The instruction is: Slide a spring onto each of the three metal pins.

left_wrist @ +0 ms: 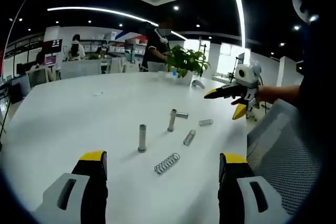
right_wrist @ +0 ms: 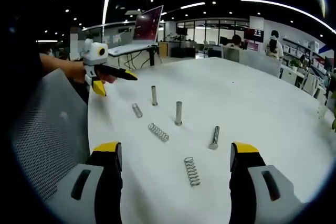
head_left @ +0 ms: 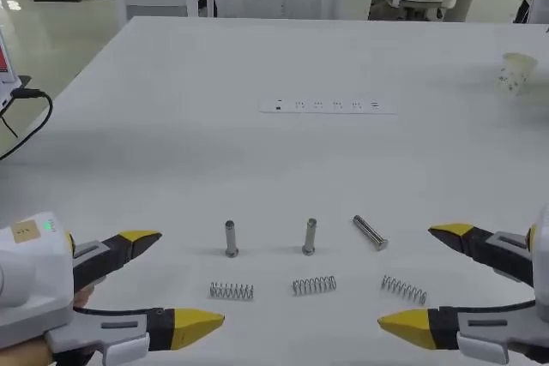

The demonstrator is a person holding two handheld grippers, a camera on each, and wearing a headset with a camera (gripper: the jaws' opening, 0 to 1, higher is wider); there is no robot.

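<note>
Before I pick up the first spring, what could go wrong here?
The right pin lies on its side; being round, it may roll when touched. The left pin and middle pin stand free on the table; a jaw could tip them. The middle spring looks thin and may slip.

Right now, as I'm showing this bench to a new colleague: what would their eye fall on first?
Probably the three metal pins on the white table: the left pin and middle pin stand upright, while the right pin lies on its side. Just in front lie three springs, one before each pin, none threaded yet. The yellow-tipped left tool and right tool flank them, both open and holding nothing.
</note>
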